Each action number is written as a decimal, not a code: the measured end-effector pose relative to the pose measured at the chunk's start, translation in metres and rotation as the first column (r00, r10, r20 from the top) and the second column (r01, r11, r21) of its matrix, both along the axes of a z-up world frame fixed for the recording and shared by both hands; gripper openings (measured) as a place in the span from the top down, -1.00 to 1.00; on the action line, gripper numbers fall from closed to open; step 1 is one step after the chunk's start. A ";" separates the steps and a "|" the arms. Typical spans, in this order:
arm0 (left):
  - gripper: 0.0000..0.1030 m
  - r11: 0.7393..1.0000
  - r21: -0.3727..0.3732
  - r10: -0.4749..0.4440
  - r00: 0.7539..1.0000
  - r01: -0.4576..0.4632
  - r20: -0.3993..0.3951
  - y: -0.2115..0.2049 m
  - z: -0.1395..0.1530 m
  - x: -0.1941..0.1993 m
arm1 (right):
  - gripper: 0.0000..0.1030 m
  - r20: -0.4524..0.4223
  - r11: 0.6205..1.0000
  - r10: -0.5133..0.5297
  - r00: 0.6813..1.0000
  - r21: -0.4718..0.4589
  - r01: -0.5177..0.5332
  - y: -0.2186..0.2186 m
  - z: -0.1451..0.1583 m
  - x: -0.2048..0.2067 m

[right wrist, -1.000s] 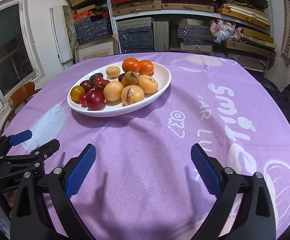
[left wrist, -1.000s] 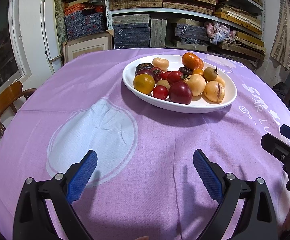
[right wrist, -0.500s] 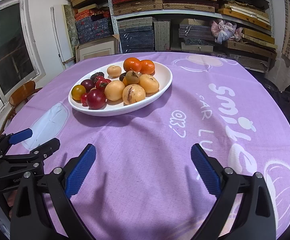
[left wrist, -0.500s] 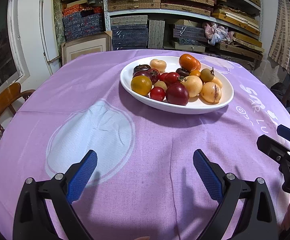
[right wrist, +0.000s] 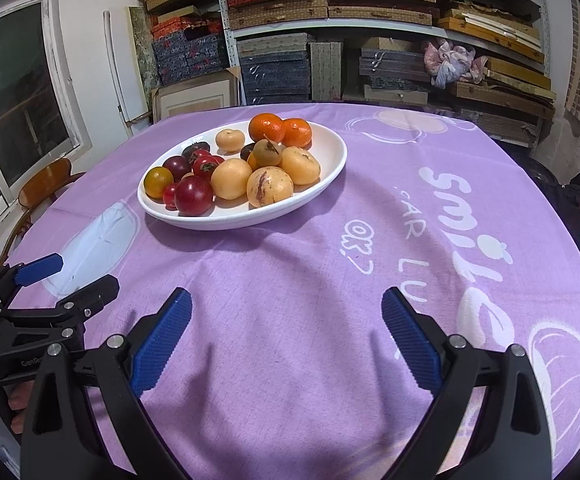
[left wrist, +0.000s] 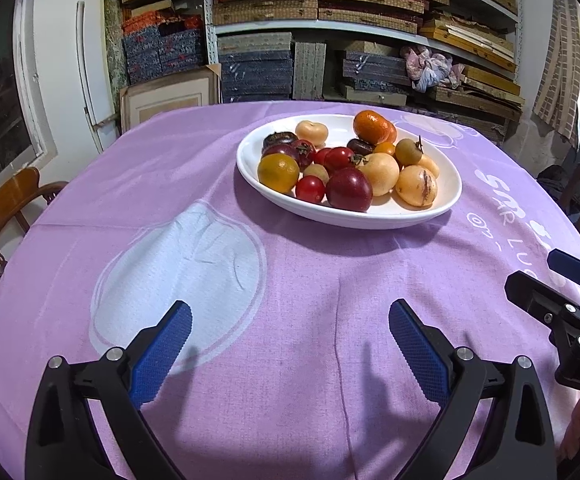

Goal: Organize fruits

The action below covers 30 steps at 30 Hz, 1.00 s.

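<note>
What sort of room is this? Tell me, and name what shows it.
Probably a storeroom that doubles as a dining corner: metal shelves stacked with flat boxes, a cloth-covered table bearing a fruit plate, and a wooden chair.

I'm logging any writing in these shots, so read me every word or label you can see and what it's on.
"smile": white print on the purple tablecloth, clear in the right wrist view.
Smaller white letters beside it: only partly legible, maybe "AR" and "LU".
"GenRo...": cut-off label on the left tool.
"DA...": cut-off label on the right tool.

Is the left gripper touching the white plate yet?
Apart. Left wrist view shows bare purple tablecloth between the open left gripper and the white plate.
</note>
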<state>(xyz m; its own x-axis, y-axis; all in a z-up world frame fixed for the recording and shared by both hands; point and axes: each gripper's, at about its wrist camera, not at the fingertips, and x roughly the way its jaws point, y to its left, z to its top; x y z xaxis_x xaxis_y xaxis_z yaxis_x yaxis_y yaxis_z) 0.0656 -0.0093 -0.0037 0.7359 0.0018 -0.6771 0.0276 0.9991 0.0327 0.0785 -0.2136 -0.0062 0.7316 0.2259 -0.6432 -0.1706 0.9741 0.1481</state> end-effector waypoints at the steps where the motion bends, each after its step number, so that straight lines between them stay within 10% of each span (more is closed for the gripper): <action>1: -0.93 1.000 0.007 0.001 1.000 -0.001 0.008 -0.001 0.000 -0.001 | -0.82 0.000 1.000 0.000 1.000 -0.001 0.000 0.000 0.000 0.000; 30: -0.93 0.999 0.039 -0.020 1.000 0.021 -0.023 -0.007 -0.005 0.001 | -0.82 0.002 1.000 0.000 1.000 -0.002 0.000 0.002 -0.001 0.000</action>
<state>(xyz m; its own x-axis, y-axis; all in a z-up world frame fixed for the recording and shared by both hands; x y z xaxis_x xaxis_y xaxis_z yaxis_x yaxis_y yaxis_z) 0.0665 -0.0158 -0.0087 0.7207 0.0136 -0.6931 0.0493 0.9963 0.0708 0.0784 -0.2111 -0.0067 0.7326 0.2252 -0.6423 -0.1712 0.9743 0.1463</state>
